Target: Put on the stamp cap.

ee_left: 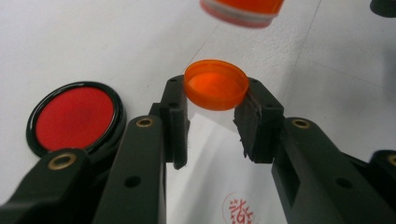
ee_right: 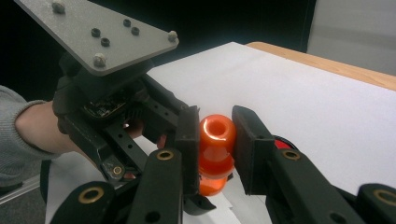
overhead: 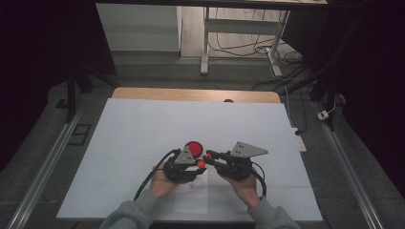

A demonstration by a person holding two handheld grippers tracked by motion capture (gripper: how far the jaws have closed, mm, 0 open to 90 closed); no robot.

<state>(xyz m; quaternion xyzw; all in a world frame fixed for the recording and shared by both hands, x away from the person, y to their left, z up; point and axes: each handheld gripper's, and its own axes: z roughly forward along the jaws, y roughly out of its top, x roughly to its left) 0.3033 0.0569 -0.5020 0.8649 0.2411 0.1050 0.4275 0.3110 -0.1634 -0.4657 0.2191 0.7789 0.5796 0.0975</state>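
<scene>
I hold my black two-jaw left tool (overhead: 200, 165) and black right tool (overhead: 206, 156) low and close together, tips nearly meeting, jaws of each clamped, both grey-sleeved forearms drawn inward.

In the left gripper view, the orange stamp body (ee_left: 243, 11) was cut off by the top edge and blurred. The red seal print (ee_left: 239, 209) on the paper ran off the bottom edge, its characters unreadable. In the right gripper view, the ink pad (ee_right: 280, 143) showed as a sliver behind the right tool's (ee_right: 215, 140) jaw, and the stamp's (ee_right: 215, 144) lower end sat hidden behind the jaws.
</scene>
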